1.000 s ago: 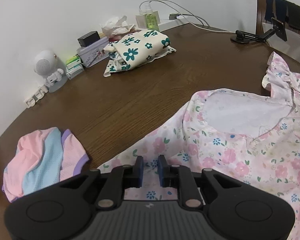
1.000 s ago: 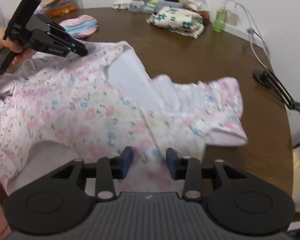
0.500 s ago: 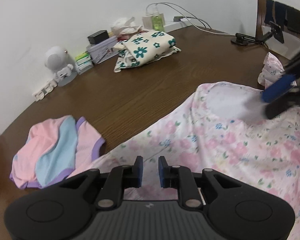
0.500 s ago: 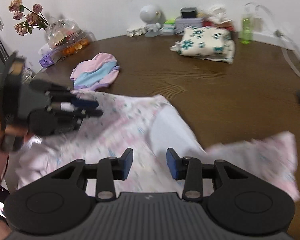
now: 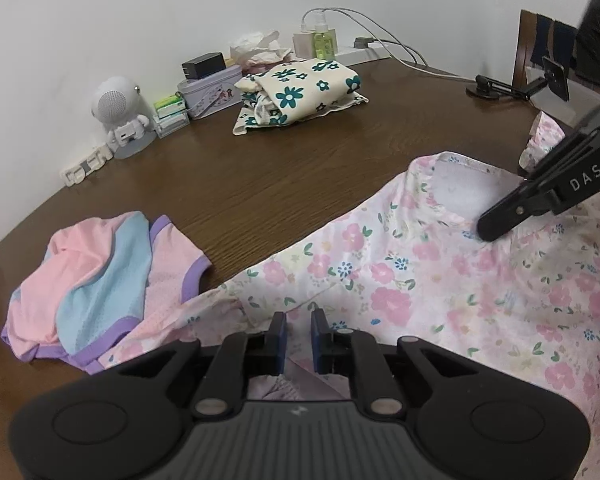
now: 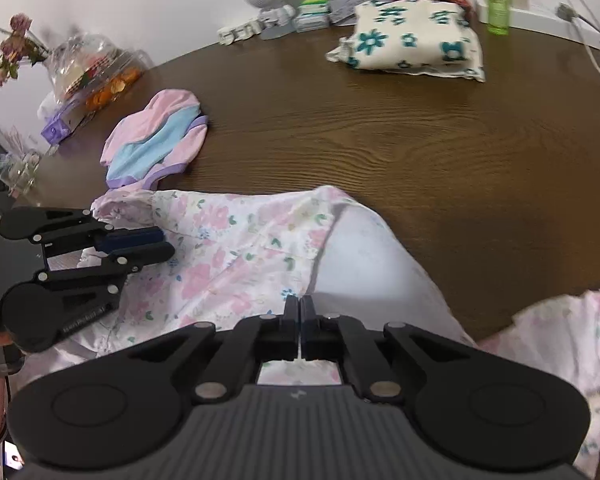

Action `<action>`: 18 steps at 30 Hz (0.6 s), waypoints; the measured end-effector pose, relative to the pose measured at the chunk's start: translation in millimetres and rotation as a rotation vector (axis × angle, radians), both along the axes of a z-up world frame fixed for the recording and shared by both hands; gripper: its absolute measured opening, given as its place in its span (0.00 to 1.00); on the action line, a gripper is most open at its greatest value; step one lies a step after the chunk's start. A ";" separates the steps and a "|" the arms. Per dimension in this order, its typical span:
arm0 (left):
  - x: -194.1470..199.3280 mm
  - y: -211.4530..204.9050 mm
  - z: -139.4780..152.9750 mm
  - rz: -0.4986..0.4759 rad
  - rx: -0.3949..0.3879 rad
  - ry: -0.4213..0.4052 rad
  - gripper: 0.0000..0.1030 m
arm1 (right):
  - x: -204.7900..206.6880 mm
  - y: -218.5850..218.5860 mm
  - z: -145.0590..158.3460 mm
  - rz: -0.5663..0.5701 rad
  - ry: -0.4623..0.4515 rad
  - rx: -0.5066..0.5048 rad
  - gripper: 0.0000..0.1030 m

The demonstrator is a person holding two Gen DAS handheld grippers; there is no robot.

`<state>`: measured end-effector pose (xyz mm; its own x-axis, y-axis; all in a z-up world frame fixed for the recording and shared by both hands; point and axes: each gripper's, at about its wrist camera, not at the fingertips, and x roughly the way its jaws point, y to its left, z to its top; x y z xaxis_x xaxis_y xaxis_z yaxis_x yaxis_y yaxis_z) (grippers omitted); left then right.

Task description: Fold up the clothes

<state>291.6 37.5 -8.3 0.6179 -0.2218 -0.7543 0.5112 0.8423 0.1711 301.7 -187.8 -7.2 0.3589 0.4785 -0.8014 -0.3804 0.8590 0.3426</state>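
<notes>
A pink floral garment (image 5: 440, 280) lies spread on the brown table, and it also shows in the right wrist view (image 6: 236, 248). My left gripper (image 5: 298, 322) sits at its left shoulder edge, jaws nearly closed with a narrow gap and a fold of the cloth between them. It shows from the side in the right wrist view (image 6: 160, 242). My right gripper (image 6: 300, 308) is shut on the garment's neckline edge, and its tip shows in the left wrist view (image 5: 490, 230).
A pink and blue top (image 5: 96, 276) lies at the left, touching the floral garment. A folded cream garment with teal flowers (image 5: 300, 92) sits at the back. A white speaker (image 5: 118, 114), tin (image 5: 208, 92), bottle (image 5: 324, 42), cables and a phone stand (image 5: 500, 88) line the far edge.
My right gripper has closed on the neckline after moving left across the garment. My left gripper has shifted a little toward the left shoulder; the pink and blue top now appears closer.
</notes>
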 end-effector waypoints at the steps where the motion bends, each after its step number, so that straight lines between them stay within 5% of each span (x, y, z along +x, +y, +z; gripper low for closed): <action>1: 0.8 0.2 -0.2 -0.001 -0.004 0.000 0.09 | 0.8 -3.8 -1.1 -0.010 0.006 0.012 0.00; 5: 0.7 0.2 -0.4 0.002 -0.011 -0.003 0.09 | 4.4 -12.5 -2.3 -0.040 0.020 0.064 0.03; 10: -0.5 0.3 -1.1 -0.002 -0.005 -0.010 0.09 | 19.0 -6.8 7.9 -0.100 -0.053 0.085 0.19; 14: 0.3 -0.9 -1.0 -0.001 -0.001 -0.007 0.09 | 35.7 5.5 7.4 -0.129 -0.085 0.046 0.19; 16: 0.7 -0.8 -0.9 0.000 -0.002 -0.006 0.09 | 39.8 7.2 5.0 -0.137 -0.088 0.032 0.04; 18: 0.6 -0.2 -1.1 0.001 -0.004 -0.006 0.09 | 41.6 2.4 2.8 -0.145 -0.087 0.042 0.01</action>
